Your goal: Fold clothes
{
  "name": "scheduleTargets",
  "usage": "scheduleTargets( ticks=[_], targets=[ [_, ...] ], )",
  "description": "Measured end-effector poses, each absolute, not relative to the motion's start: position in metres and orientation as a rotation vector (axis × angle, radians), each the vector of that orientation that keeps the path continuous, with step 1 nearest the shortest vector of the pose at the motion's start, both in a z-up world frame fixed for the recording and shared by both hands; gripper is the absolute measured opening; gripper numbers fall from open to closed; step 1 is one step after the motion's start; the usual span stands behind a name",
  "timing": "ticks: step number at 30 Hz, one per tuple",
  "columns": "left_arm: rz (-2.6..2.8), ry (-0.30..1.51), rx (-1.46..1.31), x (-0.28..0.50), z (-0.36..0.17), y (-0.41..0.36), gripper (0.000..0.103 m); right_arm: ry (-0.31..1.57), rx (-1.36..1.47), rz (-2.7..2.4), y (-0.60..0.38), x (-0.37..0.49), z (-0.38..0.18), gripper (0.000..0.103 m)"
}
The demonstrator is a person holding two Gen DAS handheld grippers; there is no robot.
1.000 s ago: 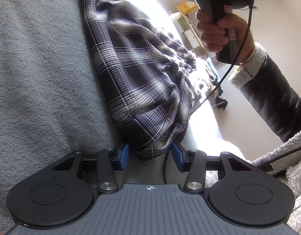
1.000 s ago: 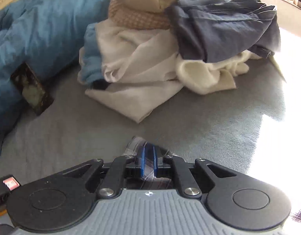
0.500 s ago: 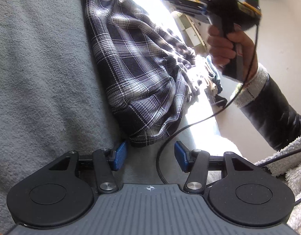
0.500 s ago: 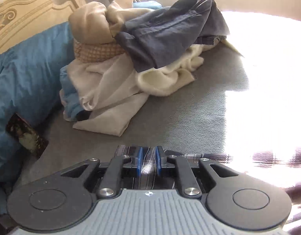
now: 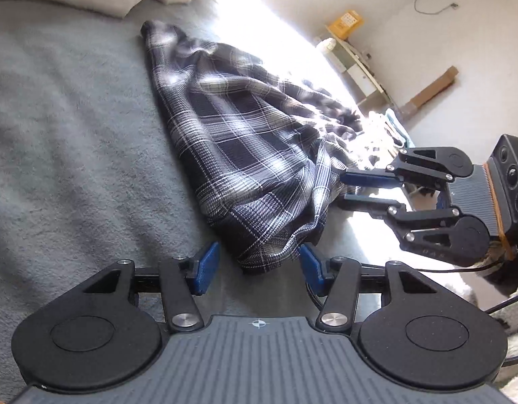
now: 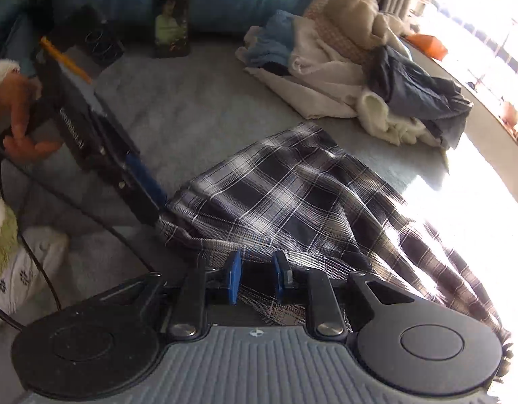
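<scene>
Plaid cloth (image 5: 245,168) is seen lying bunched on the grey blanket (image 5: 57,134), well short of a flat fold. At its left, near end the left gripper (image 5: 257,266) stands half open, its pads either side of the cloth's corner but not pressed on it; if it is shut carelessly, only a thin edge could be caught and lost on lifting. At the cloth's right edge the right gripper (image 5: 343,187) is opening, narrow, with cloth between the fingers but apparently not pinched. A cable (image 5: 461,269) trails just beside the cloth's right edge and could be snagged.
</scene>
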State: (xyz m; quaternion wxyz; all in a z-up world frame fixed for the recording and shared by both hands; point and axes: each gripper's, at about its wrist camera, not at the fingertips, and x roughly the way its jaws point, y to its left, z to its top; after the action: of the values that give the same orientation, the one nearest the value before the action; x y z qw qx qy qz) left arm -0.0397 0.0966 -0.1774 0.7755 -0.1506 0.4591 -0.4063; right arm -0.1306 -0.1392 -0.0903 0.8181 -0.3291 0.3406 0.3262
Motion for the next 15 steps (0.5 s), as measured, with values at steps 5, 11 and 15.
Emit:
scheduleTargets(
  ticks=[5,11,15],
  targets=[
    [-0.844,0.939,-0.183,-0.048,-0.177,0.077,0.047,0.567,-0.941,0.763,-0.116,-0.158,-0.107,0.039],
    [-0.908,0.885,-0.161,-0.056,-0.173,0.081,0.039,0.465,-1.133,0.851,-0.094,-0.168,-0.131,0.043],
    [-0.925,0.876,-0.142,-0.058,-0.172,0.082,0.039,0.463,-1.175,0.863,-0.084,-0.163,-0.142,0.043]
  ],
)
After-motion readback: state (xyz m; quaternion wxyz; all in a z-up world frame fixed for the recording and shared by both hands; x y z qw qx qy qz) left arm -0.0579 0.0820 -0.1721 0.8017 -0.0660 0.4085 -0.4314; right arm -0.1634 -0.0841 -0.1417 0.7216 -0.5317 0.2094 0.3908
